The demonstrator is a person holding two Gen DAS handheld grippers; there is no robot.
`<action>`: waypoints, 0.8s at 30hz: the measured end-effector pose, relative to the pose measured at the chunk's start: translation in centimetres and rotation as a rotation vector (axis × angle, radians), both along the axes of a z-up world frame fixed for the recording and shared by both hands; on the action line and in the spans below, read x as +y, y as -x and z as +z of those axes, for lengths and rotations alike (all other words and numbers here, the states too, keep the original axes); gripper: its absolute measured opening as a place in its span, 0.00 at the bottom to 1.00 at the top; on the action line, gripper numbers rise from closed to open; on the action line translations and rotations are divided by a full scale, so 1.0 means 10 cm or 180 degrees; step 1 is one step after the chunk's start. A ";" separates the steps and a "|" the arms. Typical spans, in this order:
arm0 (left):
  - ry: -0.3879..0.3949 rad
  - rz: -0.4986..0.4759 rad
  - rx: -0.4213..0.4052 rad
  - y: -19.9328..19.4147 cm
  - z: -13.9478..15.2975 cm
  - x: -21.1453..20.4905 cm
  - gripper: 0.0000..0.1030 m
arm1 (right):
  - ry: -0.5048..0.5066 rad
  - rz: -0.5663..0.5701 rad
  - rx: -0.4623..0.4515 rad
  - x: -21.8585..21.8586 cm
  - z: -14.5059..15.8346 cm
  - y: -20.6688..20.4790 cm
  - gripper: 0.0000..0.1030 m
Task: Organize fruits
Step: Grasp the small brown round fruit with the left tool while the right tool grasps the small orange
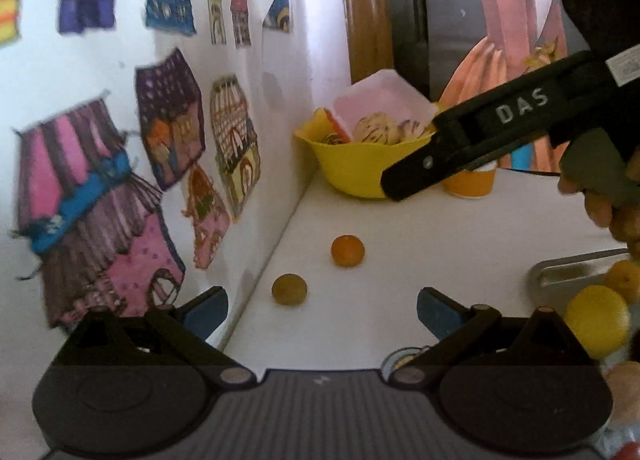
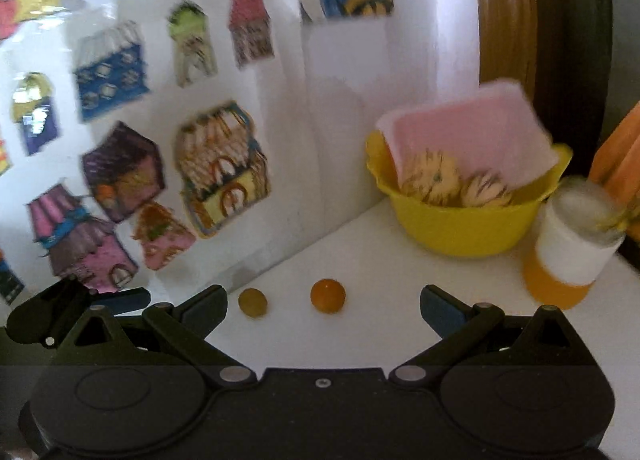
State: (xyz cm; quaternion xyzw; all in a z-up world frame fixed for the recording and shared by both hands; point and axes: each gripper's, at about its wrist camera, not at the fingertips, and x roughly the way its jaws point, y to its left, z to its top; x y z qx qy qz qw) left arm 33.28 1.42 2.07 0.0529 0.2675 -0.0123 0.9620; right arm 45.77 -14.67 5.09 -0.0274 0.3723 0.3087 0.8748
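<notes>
Two small round fruits lie on the white tabletop near the wall: an orange one [image 1: 347, 251] [image 2: 328, 296] and an olive-green one [image 1: 289, 289] [image 2: 253, 302]. My left gripper [image 1: 322, 312] is open just short of them, holding nothing. The right gripper [image 2: 322, 312] is also open and empty, and the orange fruit sits just ahead of its gap. In the left wrist view a hand [image 1: 612, 199] holds the right gripper, whose long black finger [image 1: 460, 143] crosses the upper right. A yellow bowl [image 1: 352, 171] [image 2: 460, 232] at the back holds striped balls [image 1: 374, 129] and a tilted pink box [image 2: 472, 131].
A wall with coloured paper house drawings [image 1: 172, 119] borders the table on the left. An orange-and-white cup [image 2: 568, 248] stands right of the bowl. At the right edge a metal tray [image 1: 560, 272] carries a yellow fruit [image 1: 598, 320] and other fruit.
</notes>
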 end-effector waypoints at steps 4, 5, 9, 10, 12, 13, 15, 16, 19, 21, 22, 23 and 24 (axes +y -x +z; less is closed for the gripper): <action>-0.0013 0.0017 0.0041 -0.18 -0.10 -0.01 1.00 | -0.0027 0.0001 0.0219 0.08 -0.19 -0.18 0.99; -0.0031 0.0018 0.0051 -0.23 -0.12 -0.02 1.00 | -0.0036 0.0004 0.0266 0.11 -0.23 -0.22 0.99; -0.0076 0.0010 0.0097 -0.37 -0.20 -0.05 0.99 | -0.0084 0.0002 0.0412 0.18 -0.36 -0.32 0.96; -0.0078 0.0014 0.0112 -0.41 -0.23 -0.05 0.99 | -0.0093 -0.0008 0.0442 0.20 -0.39 -0.35 0.94; -0.0080 0.0033 0.0130 -0.48 -0.27 -0.05 0.99 | -0.0115 -0.0015 0.0497 0.23 -0.45 -0.39 0.91; -0.0078 0.0043 0.0142 -0.51 -0.30 -0.05 0.99 | -0.0123 -0.0019 0.0521 0.24 -0.47 -0.41 0.89; -0.0062 0.0047 0.0141 -0.55 -0.32 -0.05 0.99 | -0.0123 -0.0025 0.0572 0.27 -0.51 -0.45 0.84; -0.0057 0.0048 0.0129 -0.57 -0.33 -0.04 0.97 | -0.0119 -0.0028 0.0592 0.29 -0.53 -0.46 0.80; -0.0037 0.0069 0.0107 -0.57 -0.34 -0.03 0.92 | -0.0102 -0.0043 0.0608 0.33 -0.56 -0.49 0.76; -0.0016 0.0105 0.0099 -0.60 -0.36 -0.01 0.88 | -0.0095 -0.0052 0.0607 0.35 -0.57 -0.51 0.73; -0.0001 0.0143 0.0096 -0.61 -0.37 0.00 0.85 | -0.0095 -0.0058 0.0607 0.35 -0.58 -0.51 0.71; 0.0021 0.0175 0.0100 -0.58 -0.36 0.01 0.81 | -0.0101 -0.0063 0.0610 0.36 -0.58 -0.51 0.69; 0.0053 0.0209 0.0107 -0.58 -0.36 0.03 0.80 | -0.0102 -0.0070 0.0610 0.37 -0.58 -0.51 0.69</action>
